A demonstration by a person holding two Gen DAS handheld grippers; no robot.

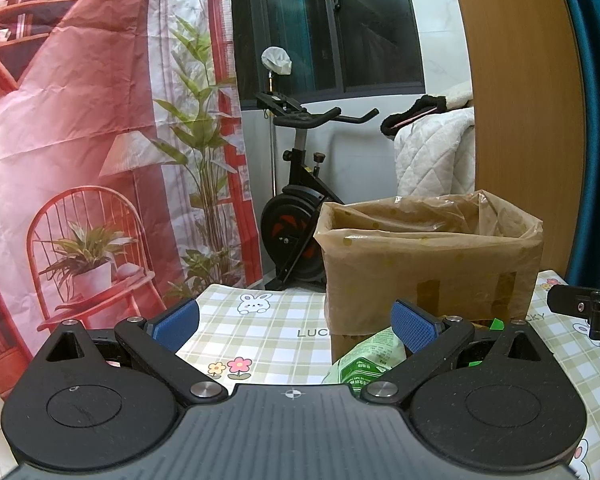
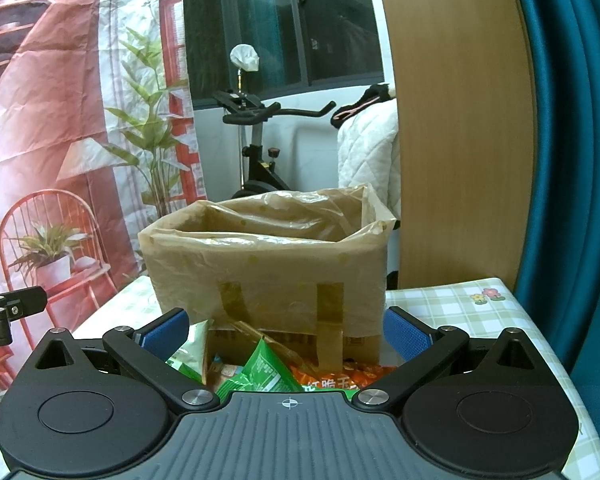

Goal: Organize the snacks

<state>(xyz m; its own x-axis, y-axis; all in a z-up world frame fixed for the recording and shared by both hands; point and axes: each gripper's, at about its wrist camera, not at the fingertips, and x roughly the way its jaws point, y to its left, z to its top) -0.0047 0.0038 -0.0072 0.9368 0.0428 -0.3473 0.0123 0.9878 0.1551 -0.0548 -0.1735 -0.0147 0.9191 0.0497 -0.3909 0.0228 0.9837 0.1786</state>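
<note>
left claw (image 1: pixel 296 326): wide open, empty
right claw (image 2: pixel 286 330): wide open, empty
snack packets (image 2: pixel 268 372): worktop (image 2: pixel 460 304), 6 o'clock of lined box (image 2: pixel 268 264)
handling: light, crinkly, slippery; pinch a sealed edge

A bag-lined box (image 2: pixel 268 272) stands upright and open near the desk's far edge; green (image 2: pixel 266 372) and orange (image 2: pixel 340 376) snack packets lie heaped against its near side.

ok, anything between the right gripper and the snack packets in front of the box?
Nothing visible. The right gripper, open, hangs directly over the green snack packet and orange snack packet, which lie against the plastic-lined cardboard box.
</note>
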